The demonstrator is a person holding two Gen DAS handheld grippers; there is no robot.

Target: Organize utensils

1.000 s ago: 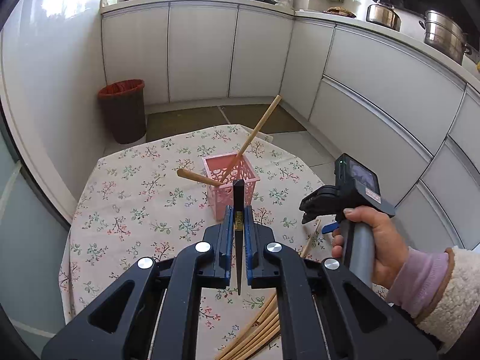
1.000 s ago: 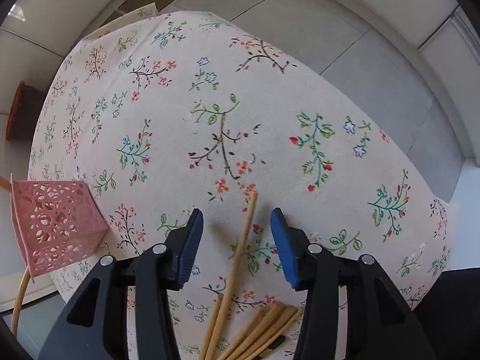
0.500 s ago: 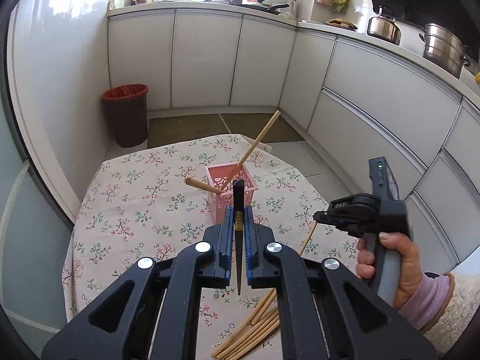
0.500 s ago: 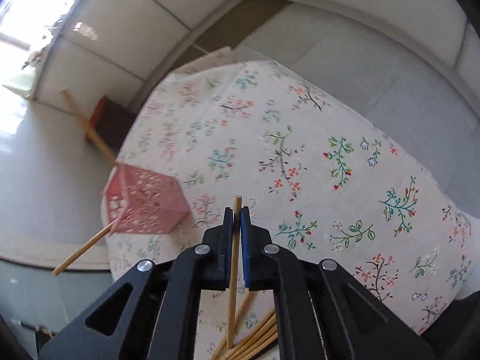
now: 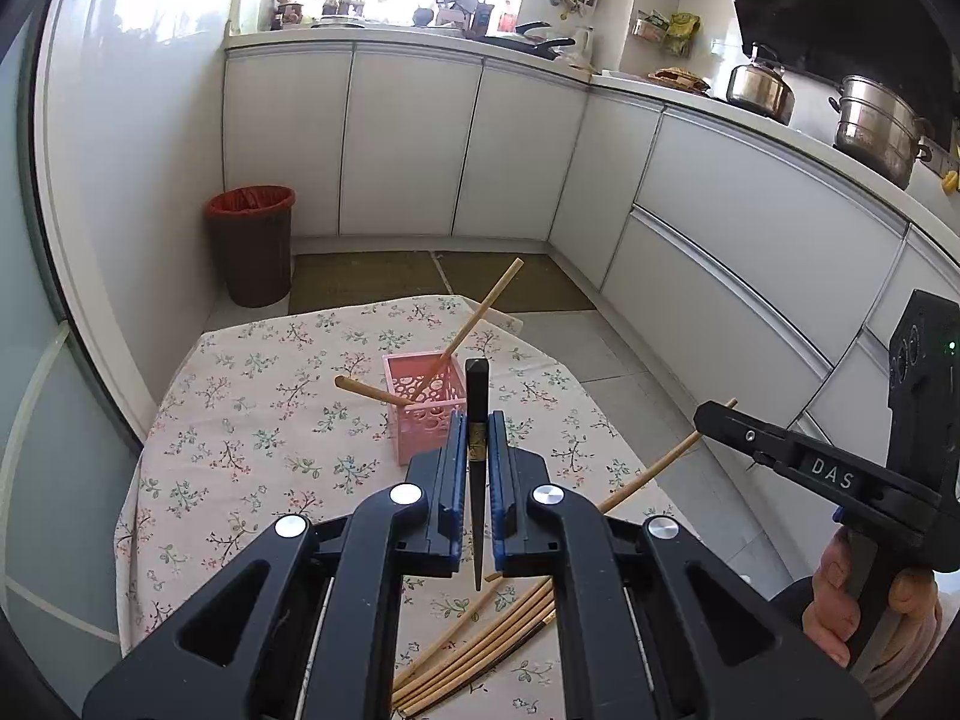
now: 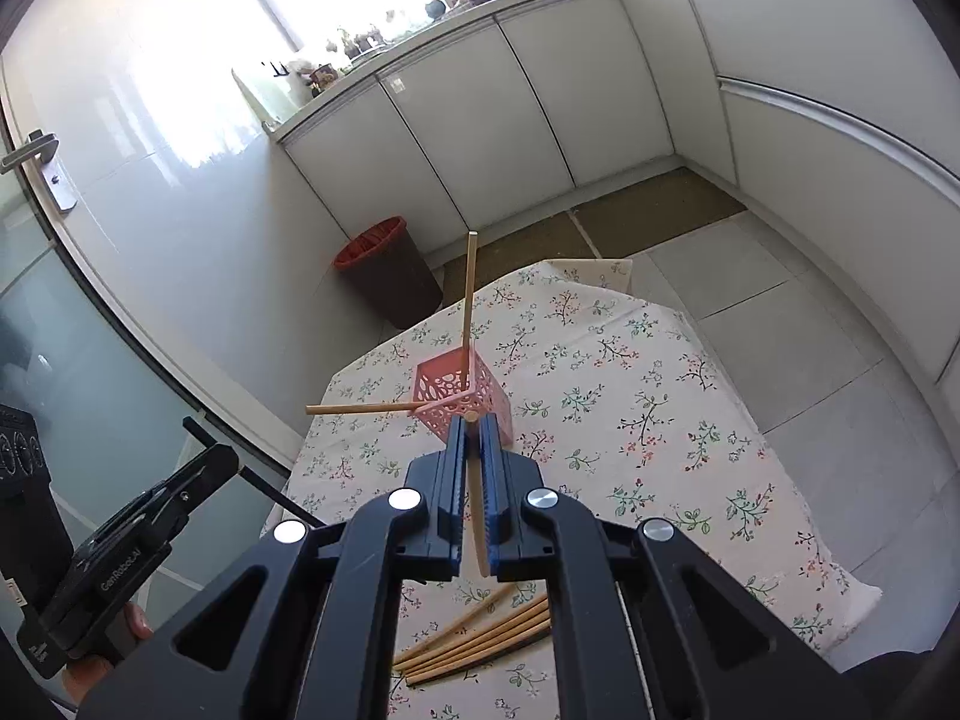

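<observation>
A pink perforated basket point(image 5: 427, 409) point(image 6: 465, 397) stands mid-table with two wooden chopsticks point(image 5: 480, 315) leaning out of it. My left gripper point(image 5: 477, 462) is shut on a black chopstick point(image 5: 477, 420), held above the table in front of the basket. My right gripper point(image 6: 474, 468) is shut on a wooden chopstick point(image 6: 477, 516), lifted above the table; it also shows in the left wrist view point(image 5: 654, 468). A bundle of wooden chopsticks point(image 5: 486, 648) point(image 6: 480, 642) lies on the near table edge.
The table carries a floral cloth point(image 5: 240, 420). A bin with a red liner point(image 5: 252, 240) stands on the floor beyond. White kitchen cabinets point(image 5: 408, 144) run along the back and right, with pots point(image 5: 876, 126) on the counter.
My right gripper closed on a wooden chopstick from the table and lifted it upward, tilting toward the basket. My left gripper kept holding the black chopstick and rose slightly.
</observation>
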